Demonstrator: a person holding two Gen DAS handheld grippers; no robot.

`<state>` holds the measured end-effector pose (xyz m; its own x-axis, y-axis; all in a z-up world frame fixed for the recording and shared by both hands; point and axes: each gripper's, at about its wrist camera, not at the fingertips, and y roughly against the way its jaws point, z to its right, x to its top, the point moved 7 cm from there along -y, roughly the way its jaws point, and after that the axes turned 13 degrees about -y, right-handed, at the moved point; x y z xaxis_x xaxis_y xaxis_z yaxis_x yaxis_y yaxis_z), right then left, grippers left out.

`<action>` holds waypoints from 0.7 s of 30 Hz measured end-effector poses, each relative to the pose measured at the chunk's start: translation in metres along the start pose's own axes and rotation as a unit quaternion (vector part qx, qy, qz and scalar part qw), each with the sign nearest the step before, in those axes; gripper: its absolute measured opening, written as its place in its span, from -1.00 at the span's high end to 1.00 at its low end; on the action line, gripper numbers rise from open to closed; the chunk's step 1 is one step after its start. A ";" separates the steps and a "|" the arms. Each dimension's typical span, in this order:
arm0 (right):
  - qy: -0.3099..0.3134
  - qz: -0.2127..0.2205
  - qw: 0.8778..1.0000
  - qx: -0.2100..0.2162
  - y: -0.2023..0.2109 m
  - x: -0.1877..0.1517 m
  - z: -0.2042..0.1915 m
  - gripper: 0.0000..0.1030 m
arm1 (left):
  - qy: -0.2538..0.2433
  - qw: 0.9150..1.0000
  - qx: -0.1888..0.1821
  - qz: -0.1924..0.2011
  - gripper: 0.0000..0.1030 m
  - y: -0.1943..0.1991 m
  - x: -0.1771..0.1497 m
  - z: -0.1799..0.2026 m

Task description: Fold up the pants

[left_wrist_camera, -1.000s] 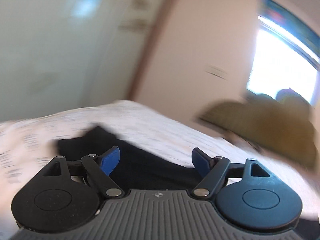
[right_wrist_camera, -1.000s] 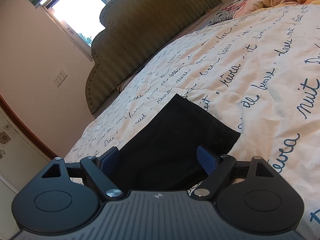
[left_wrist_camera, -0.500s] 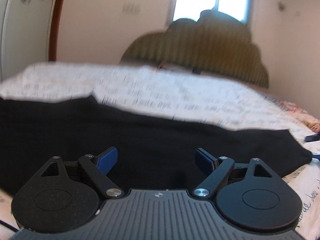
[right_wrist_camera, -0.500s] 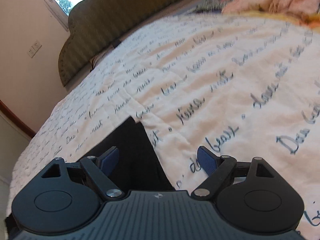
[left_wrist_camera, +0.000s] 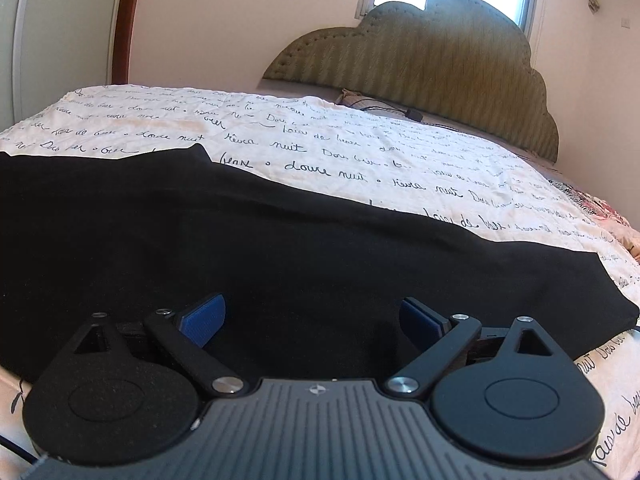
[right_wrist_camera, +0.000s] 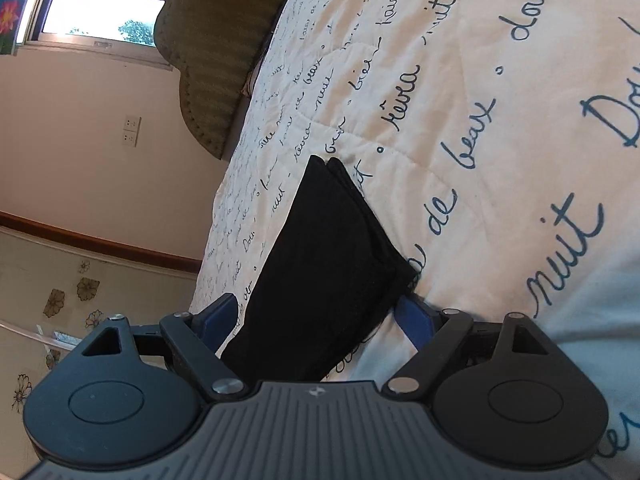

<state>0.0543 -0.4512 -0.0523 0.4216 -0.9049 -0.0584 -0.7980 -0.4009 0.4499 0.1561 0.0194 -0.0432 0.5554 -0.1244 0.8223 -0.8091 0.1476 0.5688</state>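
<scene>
Pants (left_wrist_camera: 280,248), black, lie flat across the near part of the quilt (left_wrist_camera: 360,152), far edge running from left down to a right end near the bed's side; printed quilt lies bare beyond, up to the headboard (left_wrist_camera: 432,64). Left gripper (left_wrist_camera: 312,320) hangs spread wide over the cloth, grasping nothing. Right gripper (right_wrist_camera: 316,316) gapes around the pants' narrow end (right_wrist_camera: 324,264), pads unclenched.

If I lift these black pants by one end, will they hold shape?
Probably not: the black pants lie limp, following the bedspread, so they would likely droop. The layered end between the open right claw may slide apart.
</scene>
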 end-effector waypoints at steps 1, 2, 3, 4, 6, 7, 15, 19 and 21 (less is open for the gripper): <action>0.001 0.004 1.000 0.005 -0.002 0.001 -0.003 -0.76 | -0.001 1.000 0.000 0.000 -0.87 0.000 0.000 0.000; 0.001 0.011 1.000 0.010 -0.004 0.001 -0.006 -0.79 | -0.002 1.000 0.001 -0.001 -0.87 0.000 0.000 0.001; -0.002 0.027 1.000 0.008 -0.005 0.002 -0.008 -0.79 | -0.002 1.000 0.001 -0.001 -0.87 0.000 0.000 0.002; -0.006 0.049 0.999 0.000 -0.006 0.003 -0.008 -0.73 | -0.002 1.000 0.001 -0.001 -0.88 0.000 0.000 0.002; -0.004 0.084 0.996 -0.032 -0.008 0.003 -0.004 0.44 | 0.000 1.000 0.000 0.000 -0.88 0.000 0.000 0.002; -0.006 0.083 0.995 -0.050 -0.013 0.003 0.004 0.85 | 0.001 1.000 -0.001 0.001 -0.88 0.000 0.000 0.001; -0.029 0.102 0.994 -0.012 -0.007 -0.005 0.020 0.84 | 0.010 1.000 -0.007 0.004 -0.89 0.000 0.001 0.000; -0.042 0.105 0.993 -0.022 -0.014 0.004 0.018 0.86 | 0.009 1.000 -0.007 0.003 -0.89 0.000 0.001 0.000; -0.057 0.121 0.991 -0.019 -0.010 0.008 0.013 0.88 | 0.009 1.000 -0.007 0.004 -0.89 0.000 0.001 0.000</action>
<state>0.0604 -0.4565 -0.0691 0.1668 -0.9850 -0.0448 -0.8522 -0.1668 0.4960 0.1563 0.0193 -0.0424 0.5530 -0.1058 0.8264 -0.8105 0.1616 0.5631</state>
